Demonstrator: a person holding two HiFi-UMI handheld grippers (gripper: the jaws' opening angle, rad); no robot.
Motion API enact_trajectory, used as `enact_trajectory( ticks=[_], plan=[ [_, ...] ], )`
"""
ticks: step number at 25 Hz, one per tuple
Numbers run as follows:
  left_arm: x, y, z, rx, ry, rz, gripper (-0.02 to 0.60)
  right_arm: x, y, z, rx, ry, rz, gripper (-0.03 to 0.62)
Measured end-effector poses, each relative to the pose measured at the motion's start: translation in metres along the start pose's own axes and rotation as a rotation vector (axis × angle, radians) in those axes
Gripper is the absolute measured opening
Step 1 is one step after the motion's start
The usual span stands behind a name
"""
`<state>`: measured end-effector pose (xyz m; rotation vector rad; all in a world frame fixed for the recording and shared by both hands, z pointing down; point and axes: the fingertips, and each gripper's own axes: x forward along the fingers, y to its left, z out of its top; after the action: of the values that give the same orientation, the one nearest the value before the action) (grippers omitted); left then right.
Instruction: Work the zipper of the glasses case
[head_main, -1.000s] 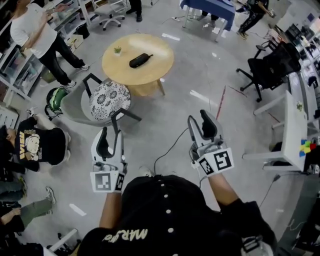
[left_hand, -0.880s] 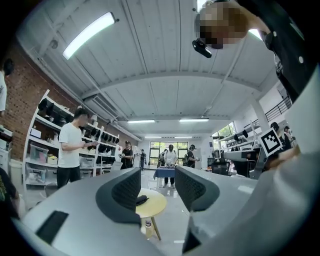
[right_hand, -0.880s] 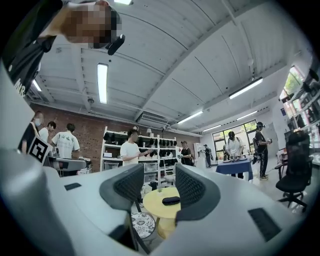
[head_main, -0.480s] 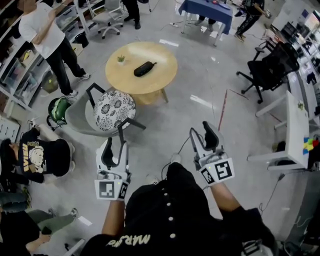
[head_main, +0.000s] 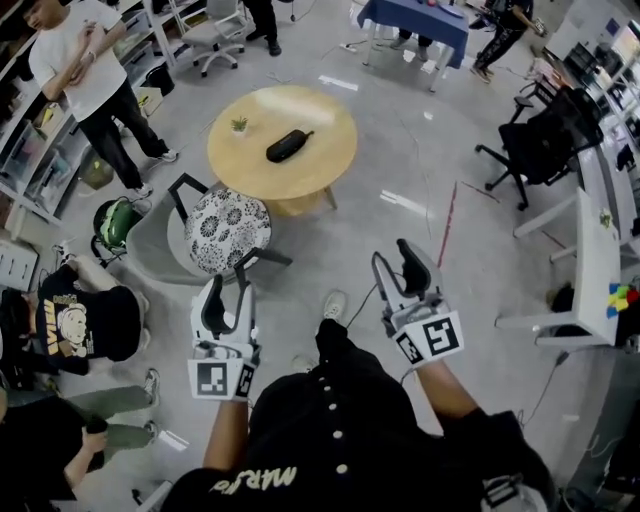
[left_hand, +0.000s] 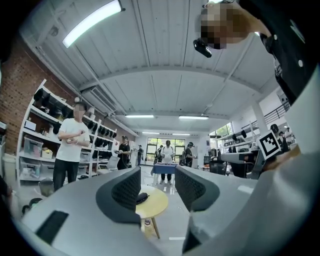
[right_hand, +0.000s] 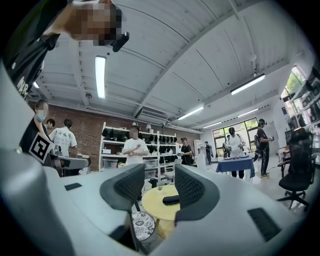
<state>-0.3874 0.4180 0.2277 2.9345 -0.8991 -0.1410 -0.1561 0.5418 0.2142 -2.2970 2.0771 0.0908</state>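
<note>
Much floor (head_main: 410, 245) before table (head_main: 325, 170), glasses case (head_main: 287, 146)

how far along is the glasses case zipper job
Done: nothing visible; the black glasses case lies untouched on the round wooden table, far ahead. In hand: left gripper and right gripper point toward it, fingers apart with nothing between them; the left's have just been opening, the right's just closing slightly. To do: reach the table, hold the case, work its zipper.

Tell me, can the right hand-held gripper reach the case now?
Probably not yet. The case lies on the table, far across the floor. The right hand-held gripper, jaws just closing slightly, is open and empty. Nothing blocks the way.
</note>
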Motion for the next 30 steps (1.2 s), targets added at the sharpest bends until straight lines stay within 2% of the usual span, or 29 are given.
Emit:
enact_trajectory(
  ticks=[18,24,30],
  plan=[
    [0.194,0.041,0.007,0.034,-0.008,0.046,0.196,0.171,-0.128,0.000,0.012,-0.032,0.065,0.176],
    [0.246,0.038,0.002,0.036,-0.021,0.063,0.196,0.204,-0.176,-0.008,0.030,-0.042,0.069,0.176],
    [0.266,0.024,-0.005,0.055,0.012,0.061,0.196,0.212,-0.195,-0.018,0.038,-0.016,0.088,0.176]
  ],
)
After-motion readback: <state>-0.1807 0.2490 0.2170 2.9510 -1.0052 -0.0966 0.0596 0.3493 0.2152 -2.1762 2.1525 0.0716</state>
